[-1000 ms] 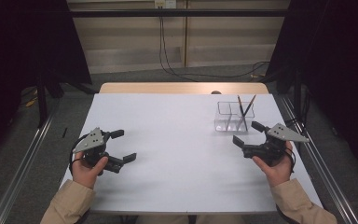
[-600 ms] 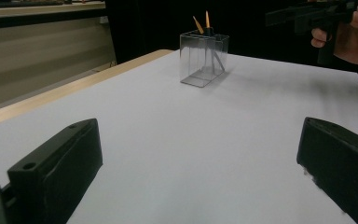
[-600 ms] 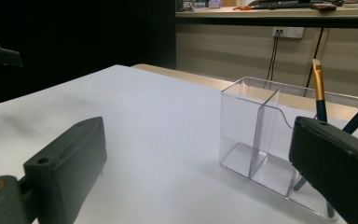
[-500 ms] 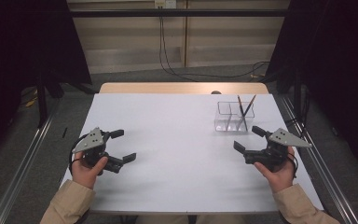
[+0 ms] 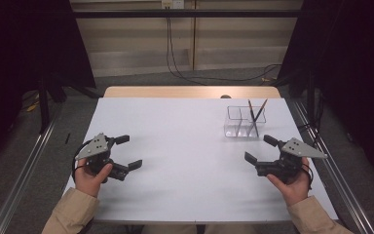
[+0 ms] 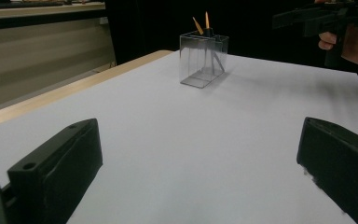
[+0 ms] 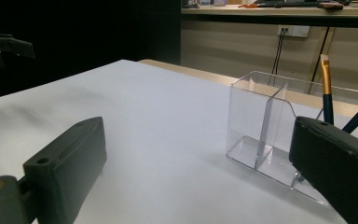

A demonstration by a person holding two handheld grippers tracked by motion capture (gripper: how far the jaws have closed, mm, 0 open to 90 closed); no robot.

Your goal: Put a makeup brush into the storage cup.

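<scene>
The clear plastic two-compartment organiser box (image 5: 242, 122) stands on the far right part of the white counter (image 5: 185, 161), near its far edge. No brand, label or writing can be read on it. Its walls are transparent and thin, and a see-through divider splits it into a left and a right compartment, as the right gripper view (image 7: 265, 126) shows plainly. Two slim dark-handled brushes (image 5: 254, 117) lean in the right compartment, crossing each other; in the left gripper view their orange ends (image 6: 202, 22) stick up above the rim, and in the right gripper view one has a gold ferrule with a pale tip (image 7: 325, 74). The left compartment looks bare.

The right gripper (image 5: 258, 148), black with a grey three-cornered plate on top, is held in the person's right hand (image 5: 292, 183) just near of the box, its jaws spread wide with nothing between them and pointing left and far. The left gripper (image 5: 126, 152), of the same make, sits in the left hand (image 5: 90, 175) at the near left of the counter, well apart from the box, its jaws likewise parted and bare. Beige sleeves (image 5: 70, 214) cover both forearms. Beyond the counter's far wooden edge (image 5: 190, 91), black cables (image 5: 175, 58) hang down a pale wall.
</scene>
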